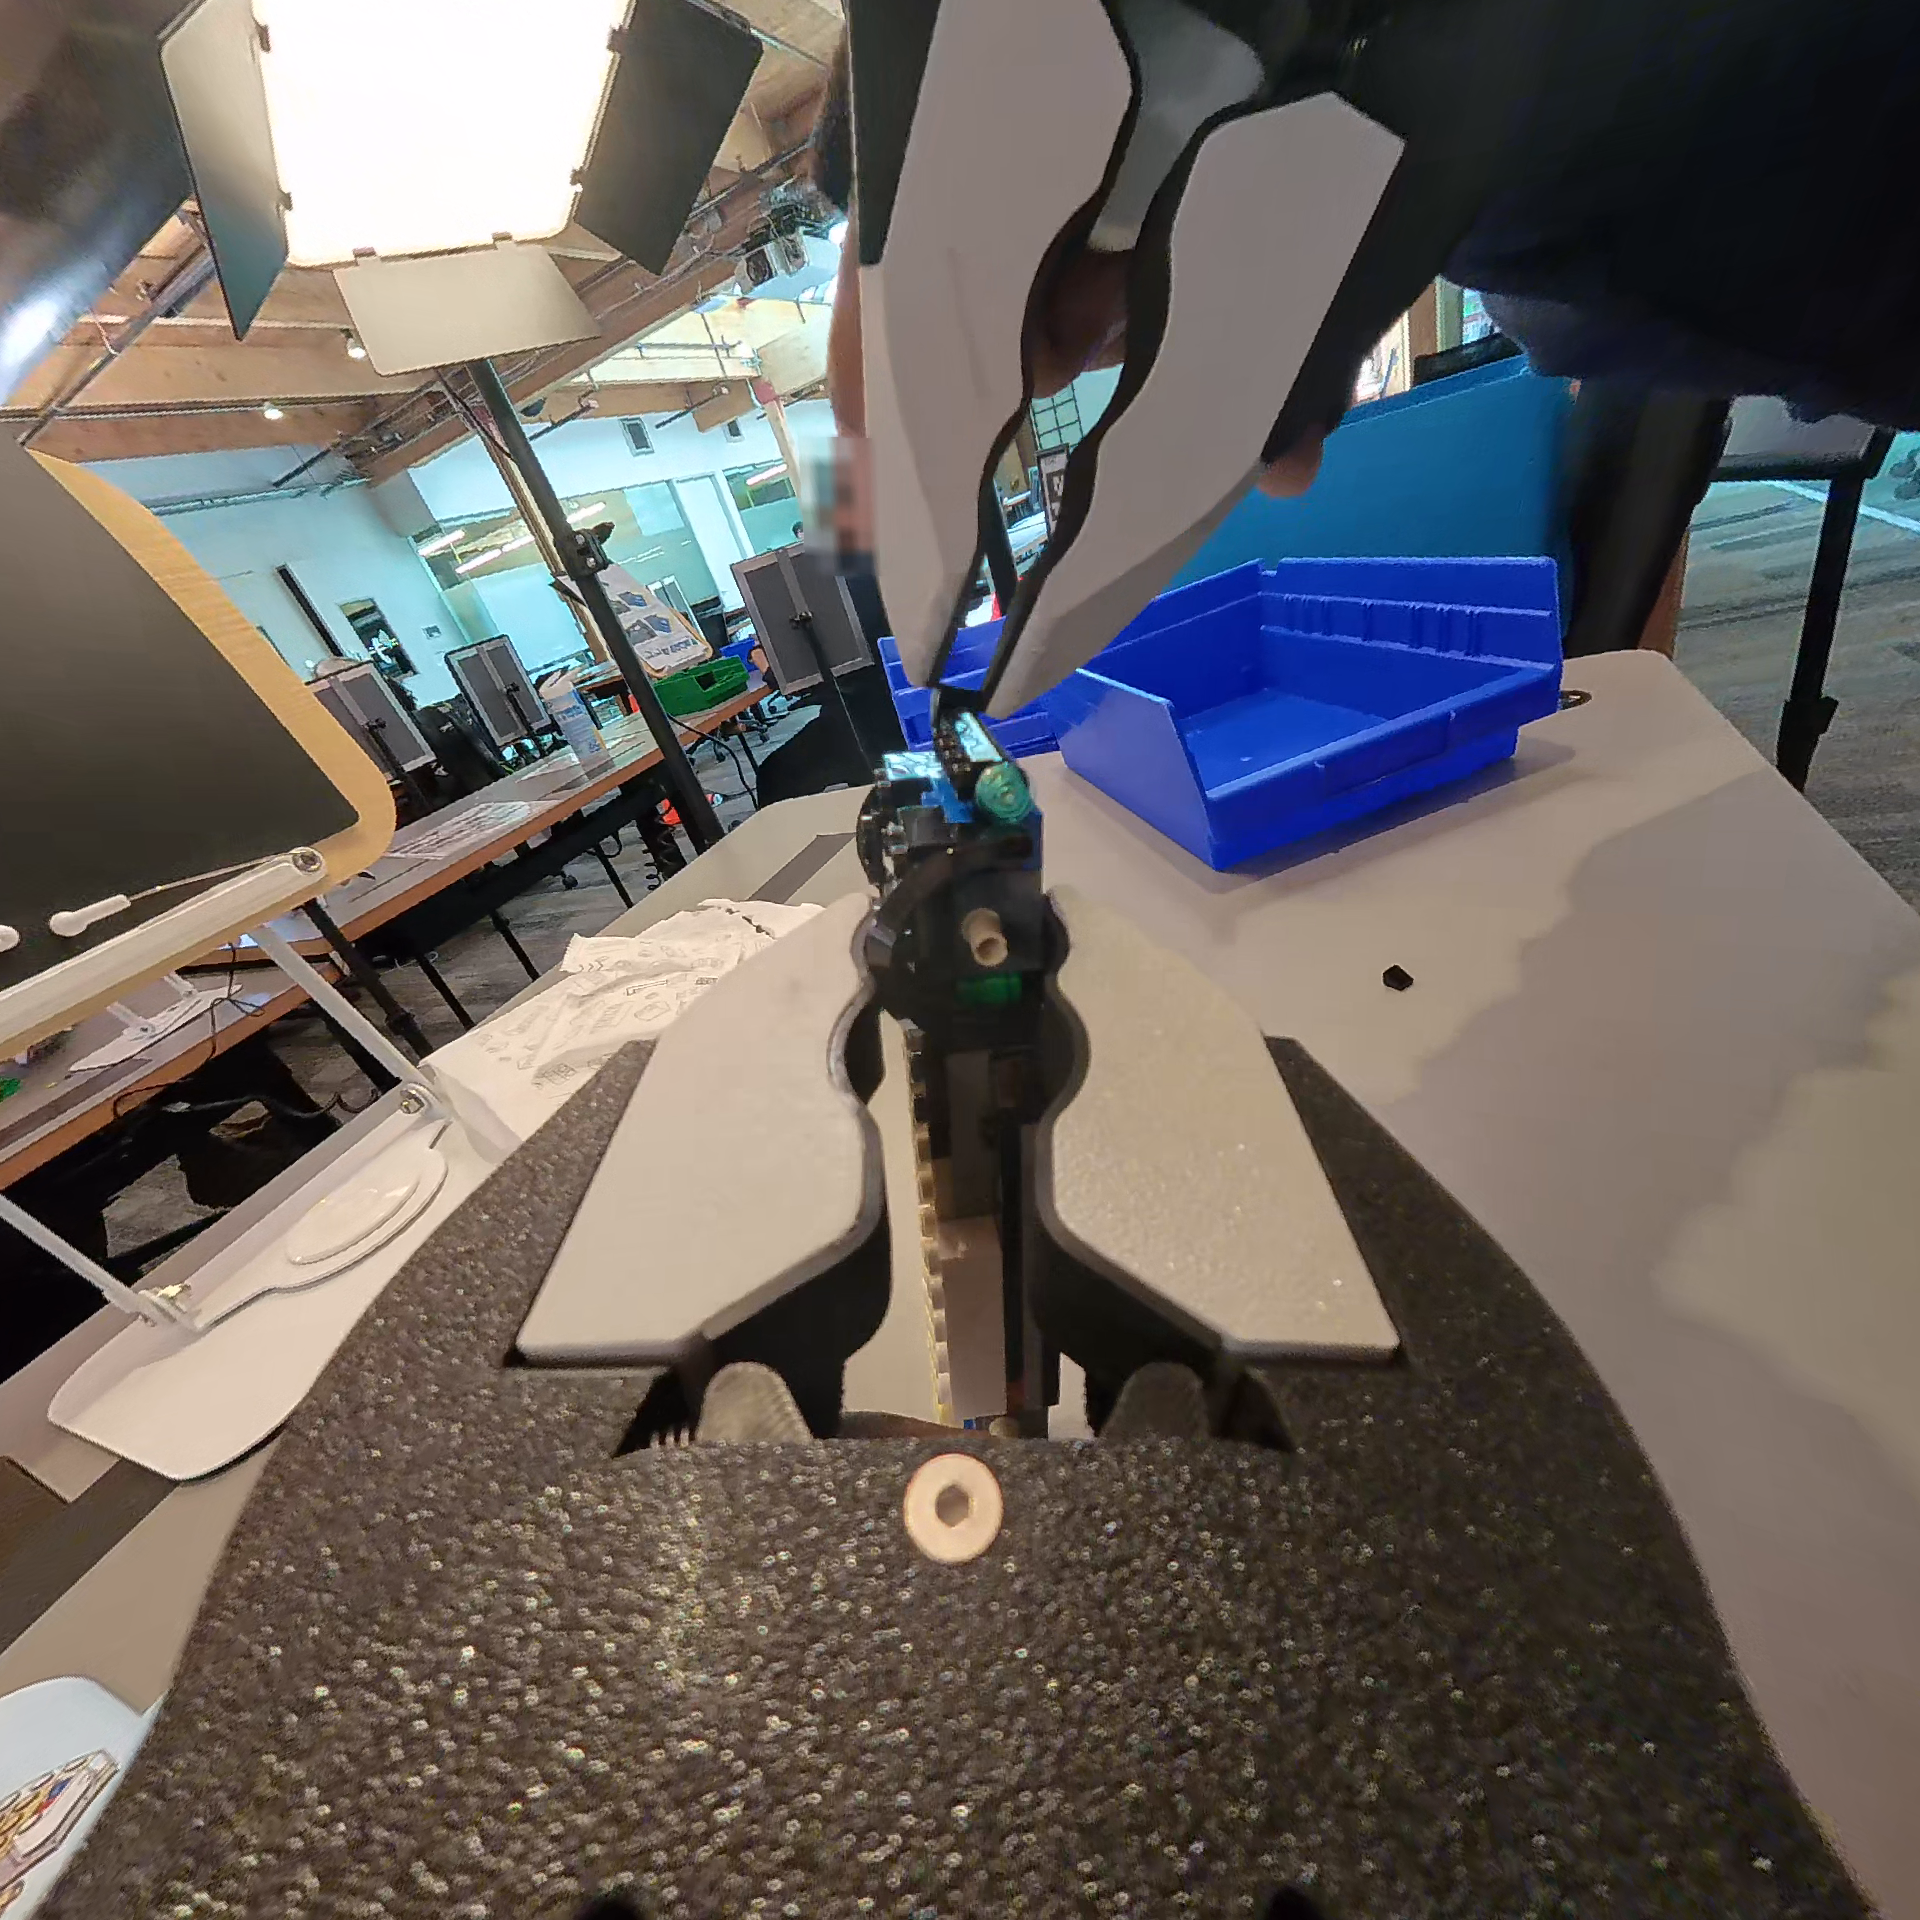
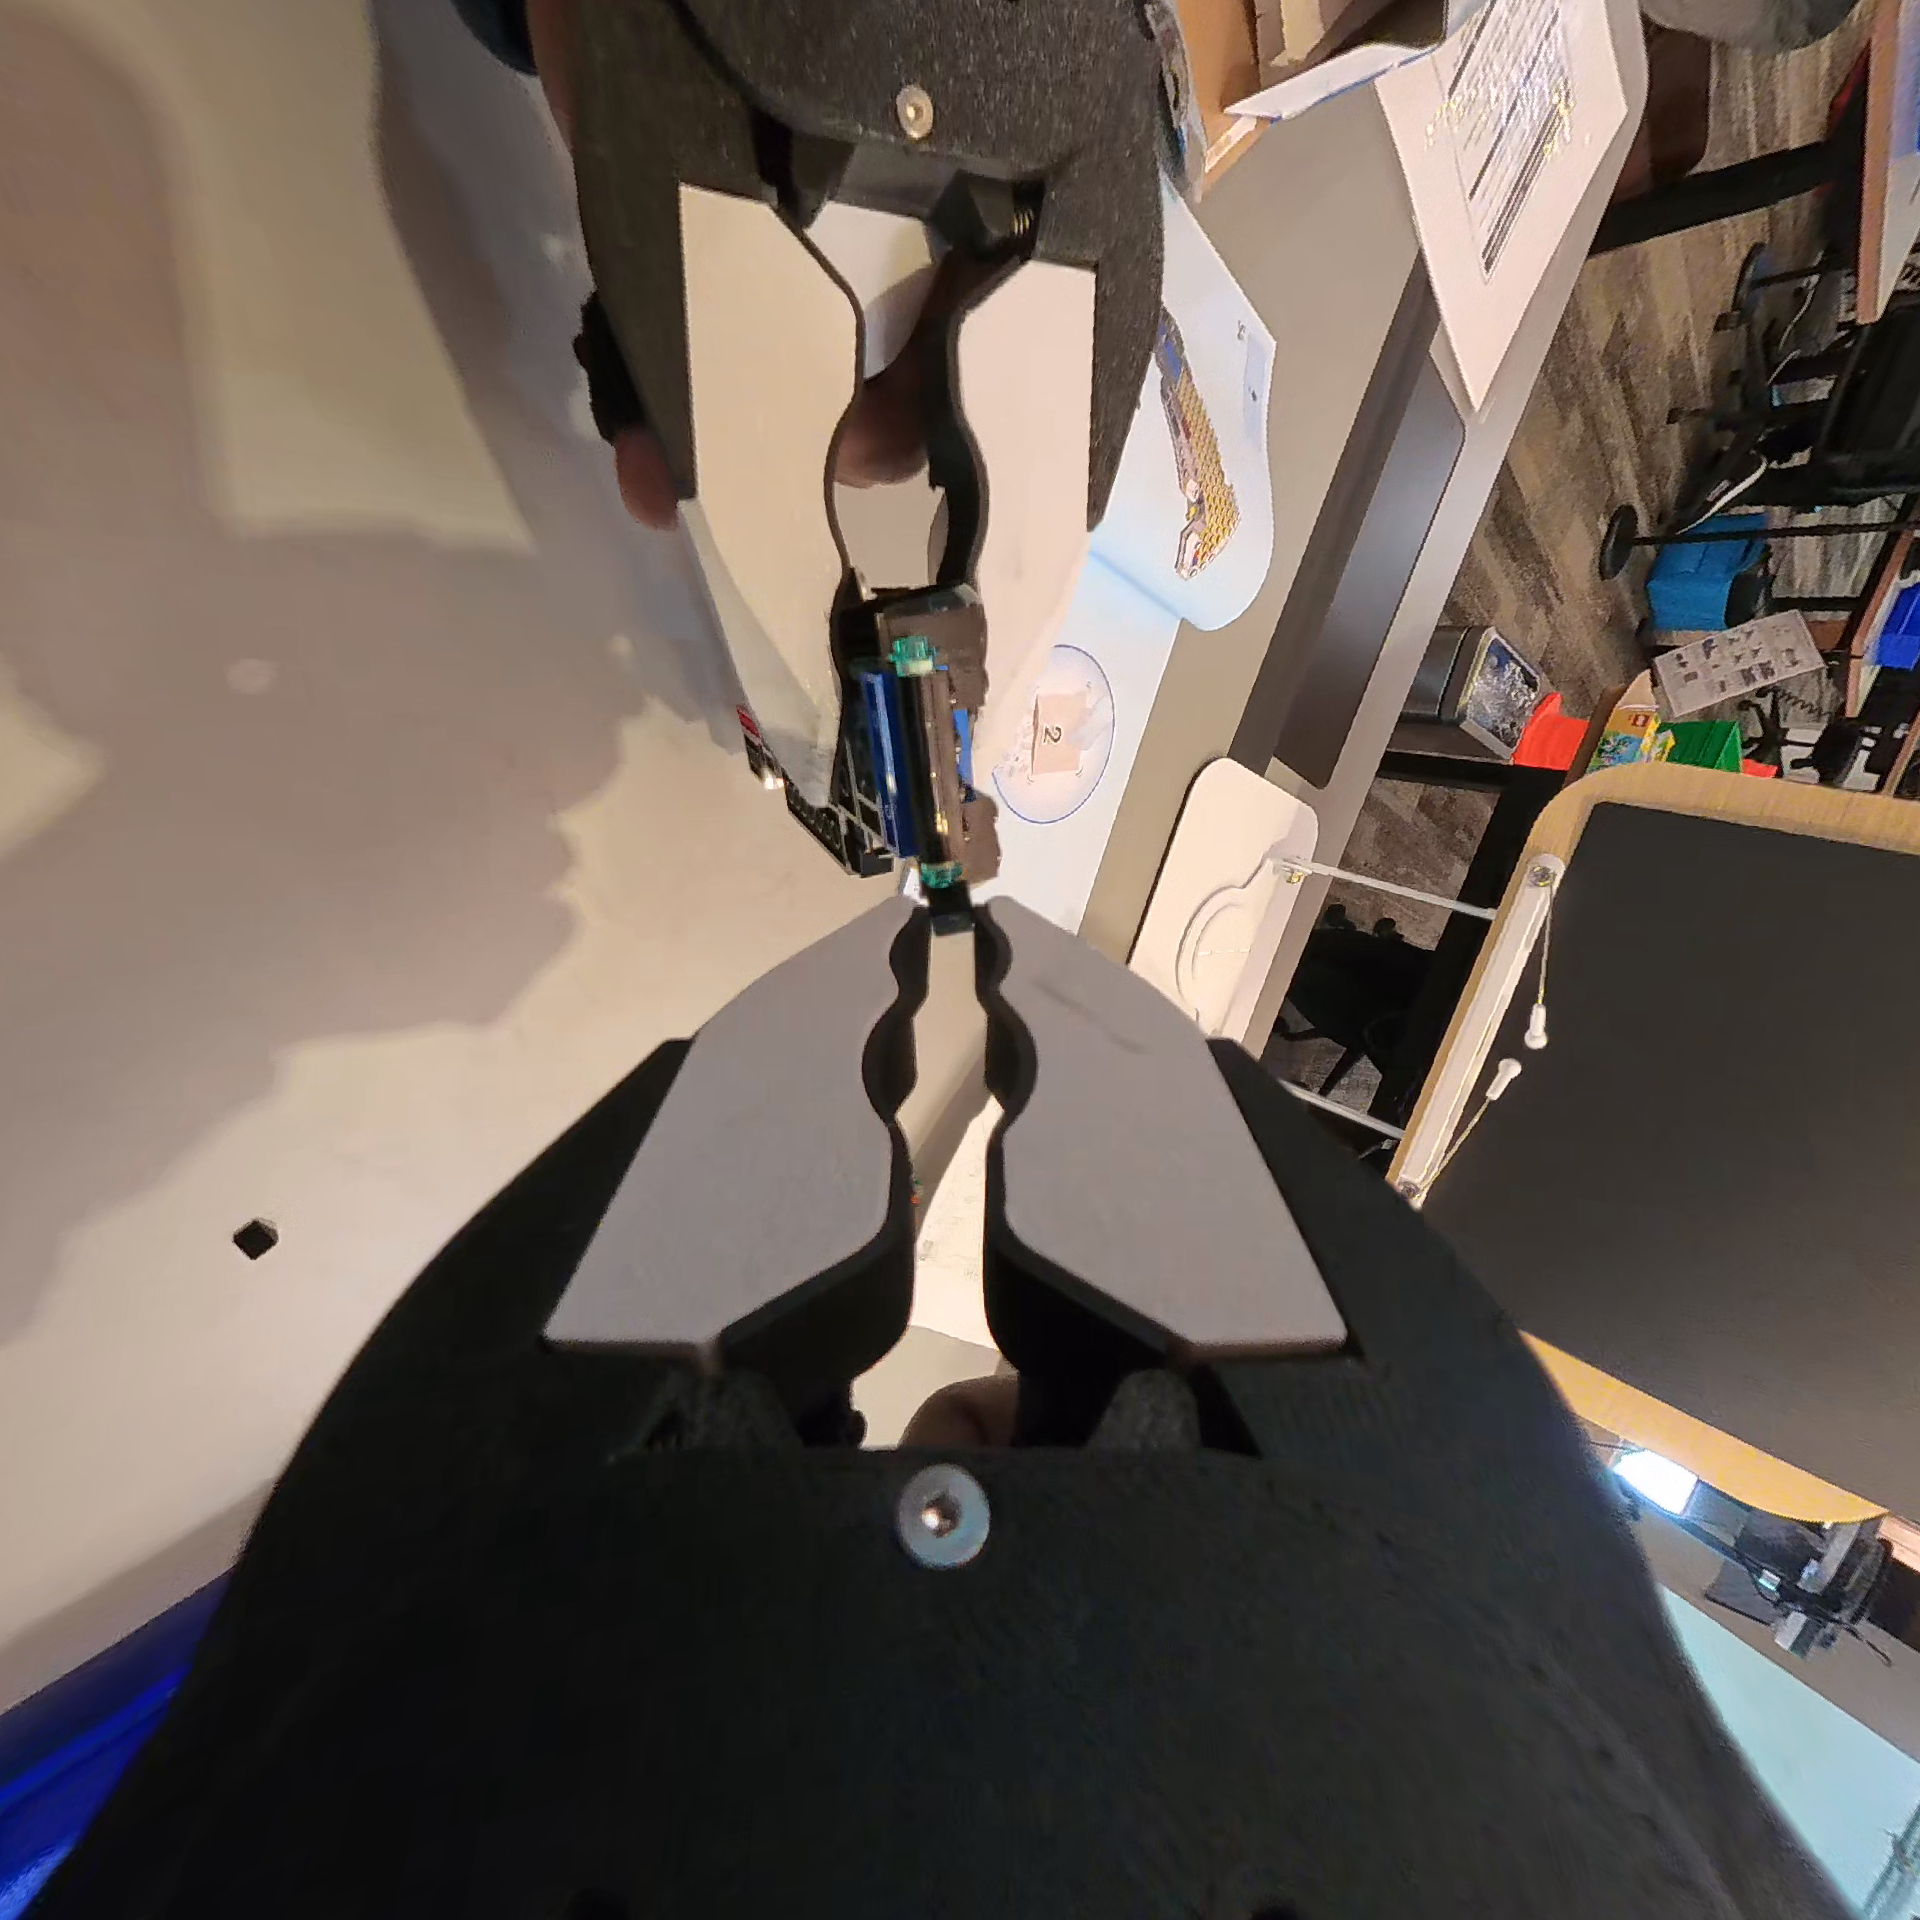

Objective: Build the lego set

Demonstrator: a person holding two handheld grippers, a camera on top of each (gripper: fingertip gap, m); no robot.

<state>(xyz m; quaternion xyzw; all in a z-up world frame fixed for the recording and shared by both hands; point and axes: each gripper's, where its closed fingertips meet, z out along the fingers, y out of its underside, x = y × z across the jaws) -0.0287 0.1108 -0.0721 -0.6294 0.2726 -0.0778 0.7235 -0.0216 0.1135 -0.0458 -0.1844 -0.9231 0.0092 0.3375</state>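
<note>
Your left gripper (image 1: 961,935) is clamped on the black-and-blue brick model (image 1: 951,831), long axis running back between its fingers. Your right gripper (image 2: 948,920), jaws narrow, pinches a small black piece (image 2: 948,914) touching the model's far end, just above the table (image 1: 1558,1039).

A big open workroom lies beyond the grey table (image 1: 1558,1039). Up and left of the left claw (image 1: 961,940) a studio lamp (image 1: 426,114) glows on a black stand (image 1: 582,582), under a ceiling of wood beams (image 1: 208,343). Pale walls with glass panels (image 1: 488,551) close the far side. Long brown-edged tables (image 1: 540,800) and small panels on stands (image 1: 499,686) fill the middle distance. Right of the claw stands a blue partition (image 1: 1455,488); grey carpet (image 1: 1849,748) covers the floor.
</note>
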